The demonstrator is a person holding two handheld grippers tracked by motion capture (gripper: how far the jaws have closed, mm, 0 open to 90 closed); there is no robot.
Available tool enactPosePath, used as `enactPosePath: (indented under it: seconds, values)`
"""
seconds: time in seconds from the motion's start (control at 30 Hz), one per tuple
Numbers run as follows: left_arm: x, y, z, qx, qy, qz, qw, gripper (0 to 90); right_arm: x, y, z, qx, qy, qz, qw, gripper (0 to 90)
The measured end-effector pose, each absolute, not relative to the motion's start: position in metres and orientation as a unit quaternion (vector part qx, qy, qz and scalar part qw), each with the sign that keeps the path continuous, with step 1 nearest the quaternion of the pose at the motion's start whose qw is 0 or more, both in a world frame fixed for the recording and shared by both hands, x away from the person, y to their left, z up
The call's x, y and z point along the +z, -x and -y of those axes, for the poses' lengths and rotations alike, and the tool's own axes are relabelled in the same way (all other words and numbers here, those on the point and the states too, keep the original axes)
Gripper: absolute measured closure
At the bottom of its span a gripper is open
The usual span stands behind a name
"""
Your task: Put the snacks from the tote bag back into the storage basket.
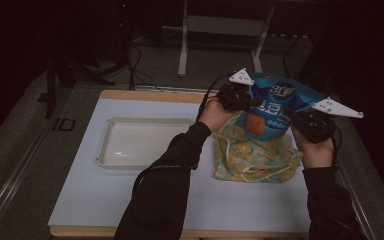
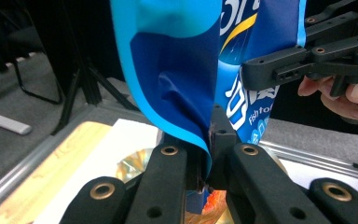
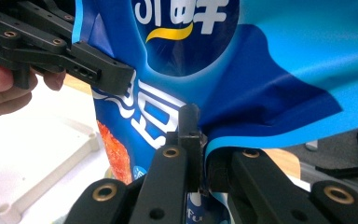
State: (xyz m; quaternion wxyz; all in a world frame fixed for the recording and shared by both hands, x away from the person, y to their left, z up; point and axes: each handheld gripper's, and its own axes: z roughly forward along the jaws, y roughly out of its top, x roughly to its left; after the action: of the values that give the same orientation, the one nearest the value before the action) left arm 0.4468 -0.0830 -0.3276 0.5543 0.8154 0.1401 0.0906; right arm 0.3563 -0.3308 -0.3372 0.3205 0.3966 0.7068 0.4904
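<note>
A blue snack bag point(image 1: 275, 107) hangs in the air between both grippers, above a yellow patterned drawstring bag point(image 1: 252, 157) that lies on the white mat. My left gripper point(image 1: 251, 102) is shut on the snack bag's left edge. In the left gripper view its jaws point(image 2: 208, 158) pinch a fold of the blue film point(image 2: 177, 70). My right gripper point(image 1: 291, 116) is shut on the right edge. In the right gripper view its jaws point(image 3: 203, 158) clamp the blue film point(image 3: 261, 70). The snack bag's lower end reaches down to the drawstring bag's mouth.
A shallow white tray point(image 1: 130, 142) sits on the mat to the left of the drawstring bag. The white mat point(image 1: 130, 200) covers a wood-edged table. Dark floor, cables and a metal stand lie beyond the far edge.
</note>
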Motion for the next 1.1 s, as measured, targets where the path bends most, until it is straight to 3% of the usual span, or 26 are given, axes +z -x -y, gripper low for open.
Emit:
enactPosePath:
  seconds: [0.63, 1.1]
  values:
    - [-0.266, -0.429, 0.048, 0.134, -0.808, -0.140, 0.557, 88.1, -0.277, -0.351, 0.301, 0.505, -0.357, -0.708, 0.341, 87.8]
    - [-0.263, -0.416, -0.006, 0.156, -0.804, -0.168, 0.549, 88.2, -0.272, -0.357, 0.254, 0.513, -0.326, -0.724, 0.325, 87.8]
